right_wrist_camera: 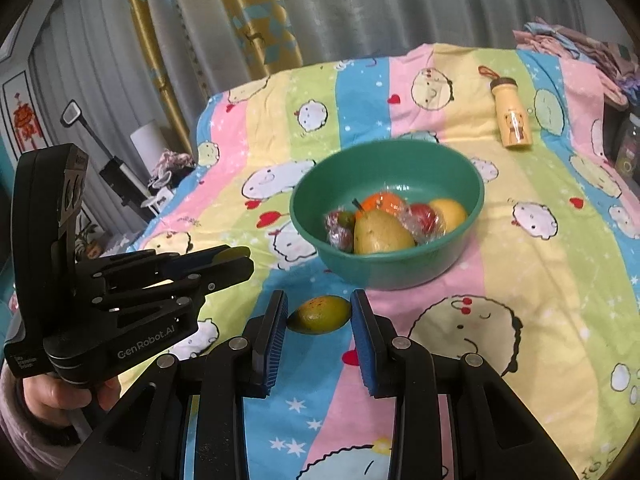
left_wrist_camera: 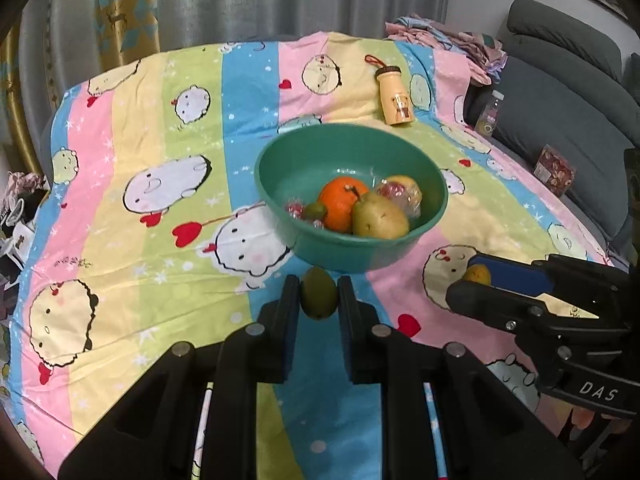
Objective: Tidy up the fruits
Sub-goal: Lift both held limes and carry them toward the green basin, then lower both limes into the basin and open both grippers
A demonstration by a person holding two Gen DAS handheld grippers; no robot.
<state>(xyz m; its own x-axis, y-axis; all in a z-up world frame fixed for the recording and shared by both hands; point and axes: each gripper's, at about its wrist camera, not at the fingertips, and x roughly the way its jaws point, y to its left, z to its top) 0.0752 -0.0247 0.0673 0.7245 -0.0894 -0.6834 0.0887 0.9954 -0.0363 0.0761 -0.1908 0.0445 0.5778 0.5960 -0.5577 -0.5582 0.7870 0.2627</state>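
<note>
A green bowl [left_wrist_camera: 280, 184] [right_wrist_camera: 472, 240] stands mid-table on the striped cartoon cloth. It holds an orange [left_wrist_camera: 340, 204], a pear [left_wrist_camera: 380, 216] [right_wrist_camera: 380, 232], a yellow fruit [right_wrist_camera: 450, 210] and several film-wrapped pieces. Just in front of the bowl, my left gripper [left_wrist_camera: 318, 284] is shut on a small green fruit [left_wrist_camera: 319, 298]. To its right my right gripper [left_wrist_camera: 466, 276] [right_wrist_camera: 319, 300] is shut on a yellow-green speckled fruit [right_wrist_camera: 320, 315] [left_wrist_camera: 478, 274]. The right wrist view shows the left gripper [right_wrist_camera: 246, 260] in a person's hand at the left, a sliver of green between its fingers.
A yellow bottle [left_wrist_camera: 394, 96] [right_wrist_camera: 512, 120] lies on the cloth behind the bowl. A grey sofa [left_wrist_camera: 560, 100] with a small box [left_wrist_camera: 554, 170] borders the right side. Folded clothes [left_wrist_camera: 440, 36] sit at the far corner, curtains behind.
</note>
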